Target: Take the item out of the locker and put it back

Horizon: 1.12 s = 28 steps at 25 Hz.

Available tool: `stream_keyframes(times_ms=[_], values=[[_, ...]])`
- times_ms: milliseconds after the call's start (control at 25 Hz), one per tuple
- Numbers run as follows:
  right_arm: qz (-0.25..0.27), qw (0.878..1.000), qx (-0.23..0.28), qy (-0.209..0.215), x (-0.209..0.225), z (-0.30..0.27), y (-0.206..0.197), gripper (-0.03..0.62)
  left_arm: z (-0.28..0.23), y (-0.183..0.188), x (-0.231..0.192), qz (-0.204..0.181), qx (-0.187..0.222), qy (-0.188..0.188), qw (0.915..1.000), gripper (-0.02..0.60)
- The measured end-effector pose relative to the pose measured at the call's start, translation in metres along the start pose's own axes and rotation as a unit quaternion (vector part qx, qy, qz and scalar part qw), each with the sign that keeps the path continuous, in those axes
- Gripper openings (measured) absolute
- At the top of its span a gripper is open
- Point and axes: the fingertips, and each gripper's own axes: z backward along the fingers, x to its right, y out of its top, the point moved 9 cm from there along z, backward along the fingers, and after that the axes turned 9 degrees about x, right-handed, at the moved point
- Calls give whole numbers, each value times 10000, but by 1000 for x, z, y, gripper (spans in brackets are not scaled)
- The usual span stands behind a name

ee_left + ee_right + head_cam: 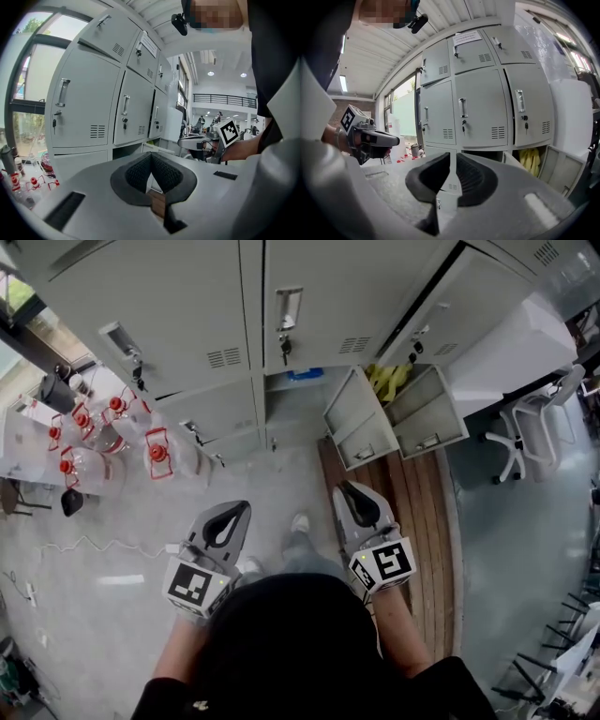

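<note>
A grey locker bank [187, 306] fills the top of the head view. In its bottom row two doors [361, 423] hang open. A yellow item [389, 379] lies in the right open compartment and shows in the right gripper view too, as the yellow item [529, 161]. A blue thing [305, 374] sits in the open compartment to its left. My left gripper [232, 510] and right gripper [356, 491] are held side by side well short of the lockers, both shut and empty. Nothing is between the left gripper's [151, 157] jaws or the right gripper's [452, 157] jaws.
Several clear water jugs with red caps [155, 454] stand on the floor at the left. A wooden platform [427, 521] lies below the open doors. A white chair [525, 437] stands at the right. A thin cable [84, 545] runs across the grey floor.
</note>
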Motion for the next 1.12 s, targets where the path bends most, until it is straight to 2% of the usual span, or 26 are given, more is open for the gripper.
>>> stream_keyframes(times_ms=[360, 640, 1000, 1120], values=[[368, 9982, -224, 412, 68, -57, -6, 45, -70, 13, -1, -18, -53, 387, 9992, 6], [607, 9946, -449, 709, 93, -99, -30, 87, -93, 14, -2, 44, -68, 704, 9975, 6], [991, 9889, -926, 606, 94, -156, -69, 136, -96, 14, -28, 14, -370, 566, 9977, 6], [1354, 9836, -1083, 492, 92, -175, -86, 142, -96, 11, -39, 2, -454, 546, 9975, 6]])
